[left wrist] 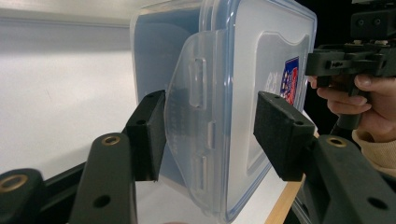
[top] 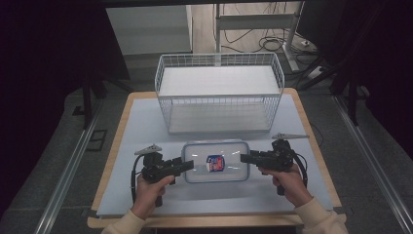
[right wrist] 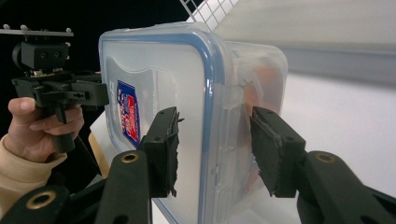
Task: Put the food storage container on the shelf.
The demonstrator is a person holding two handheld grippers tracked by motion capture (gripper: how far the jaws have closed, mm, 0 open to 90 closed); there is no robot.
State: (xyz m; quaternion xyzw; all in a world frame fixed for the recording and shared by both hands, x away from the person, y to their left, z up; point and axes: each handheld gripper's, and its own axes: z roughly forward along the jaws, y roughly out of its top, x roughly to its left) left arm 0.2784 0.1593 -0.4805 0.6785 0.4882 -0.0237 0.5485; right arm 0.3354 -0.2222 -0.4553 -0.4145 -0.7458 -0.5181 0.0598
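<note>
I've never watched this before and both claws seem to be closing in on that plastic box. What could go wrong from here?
The left gripper straddles a latch flap on the lidded container; squeezing there might pop the flap rather than grip the box. The right gripper also stands open around the other end; if one closes first, the smooth box could slide or tilt. Lifted carelessly, it might bump the wire basket just behind.

Black tongs [top: 187, 165], brass-coloured rivets, grey top plates, apparently cream sleeves [top: 319, 214]
</note>
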